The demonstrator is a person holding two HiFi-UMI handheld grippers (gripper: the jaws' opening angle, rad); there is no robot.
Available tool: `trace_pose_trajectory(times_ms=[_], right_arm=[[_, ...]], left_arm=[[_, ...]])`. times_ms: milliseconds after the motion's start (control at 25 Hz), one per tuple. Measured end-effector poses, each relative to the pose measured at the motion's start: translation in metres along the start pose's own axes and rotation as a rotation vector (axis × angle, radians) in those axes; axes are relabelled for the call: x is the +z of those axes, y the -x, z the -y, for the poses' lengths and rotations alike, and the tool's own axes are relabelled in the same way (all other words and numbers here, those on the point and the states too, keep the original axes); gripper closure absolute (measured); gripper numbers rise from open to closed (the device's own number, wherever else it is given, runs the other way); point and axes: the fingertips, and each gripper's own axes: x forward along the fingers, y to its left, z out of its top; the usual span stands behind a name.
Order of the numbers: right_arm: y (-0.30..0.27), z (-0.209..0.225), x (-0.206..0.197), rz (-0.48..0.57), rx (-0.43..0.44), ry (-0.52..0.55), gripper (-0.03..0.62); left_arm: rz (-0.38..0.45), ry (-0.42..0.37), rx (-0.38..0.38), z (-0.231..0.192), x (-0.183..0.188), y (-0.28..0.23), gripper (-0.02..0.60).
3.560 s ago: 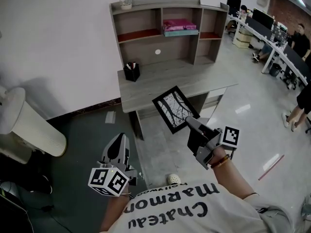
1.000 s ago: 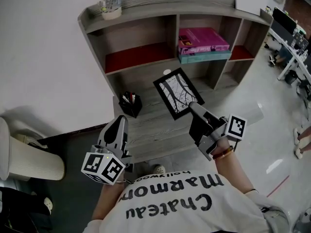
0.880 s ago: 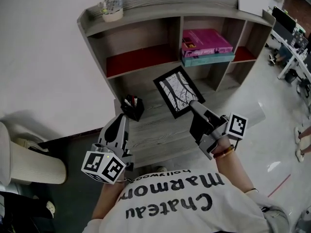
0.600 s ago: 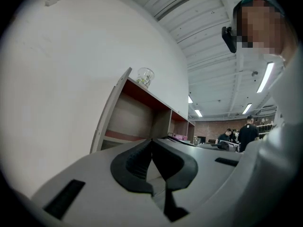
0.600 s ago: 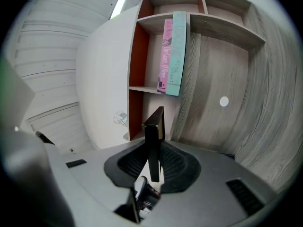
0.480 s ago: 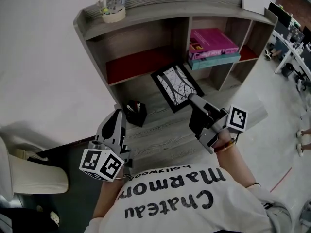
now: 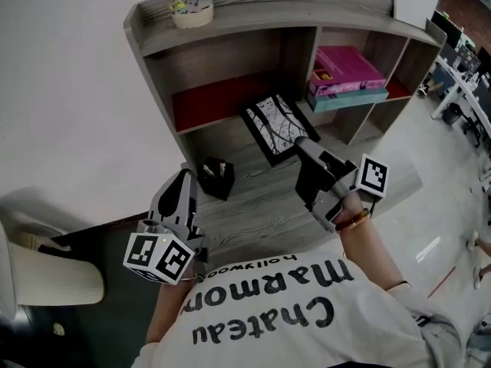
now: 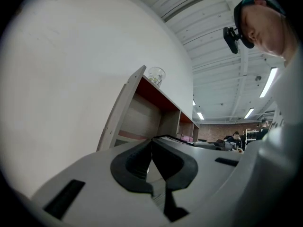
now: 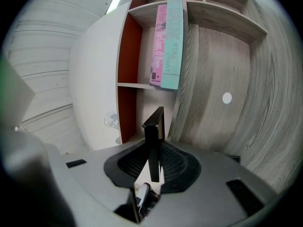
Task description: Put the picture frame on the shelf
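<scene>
Left gripper (image 7: 184, 179) closed, right gripper (image 7: 301, 142) clamped.

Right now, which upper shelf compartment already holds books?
The middle upper compartment: a pink book lies on a teal book there. The wide red-floored compartment to its left and the narrow right compartment show no books.

Ahead of the right tool (image 7: 301, 144), beyond the picture frame (image 7: 270, 126) clamped in it, the low bay of the shelf (image 7: 291, 10) is open. Books (image 7: 347, 79) fill the compartment up and right of that tool. A pen holder (image 7: 217, 178) stands just ahead of the left tool (image 7: 183, 181); bare surface (image 7: 261, 209) lies between the tools.
</scene>
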Motion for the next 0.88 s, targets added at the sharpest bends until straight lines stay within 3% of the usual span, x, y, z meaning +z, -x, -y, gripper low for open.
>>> trace_pose_trajectory(times_ms=[480,880], right_arm=[[-0.053,0.011,0.004,-0.003,-0.059,-0.023,0.513],[-0.080,0.017,0.002,0.020,-0.103,-0.059,0.513]], left_arm=[[-0.004,0.055,0.052,-0.031,-0.009,0.006,0.565],[-0.009,0.051,0.086,-0.042,-0.009,0.014,0.565]])
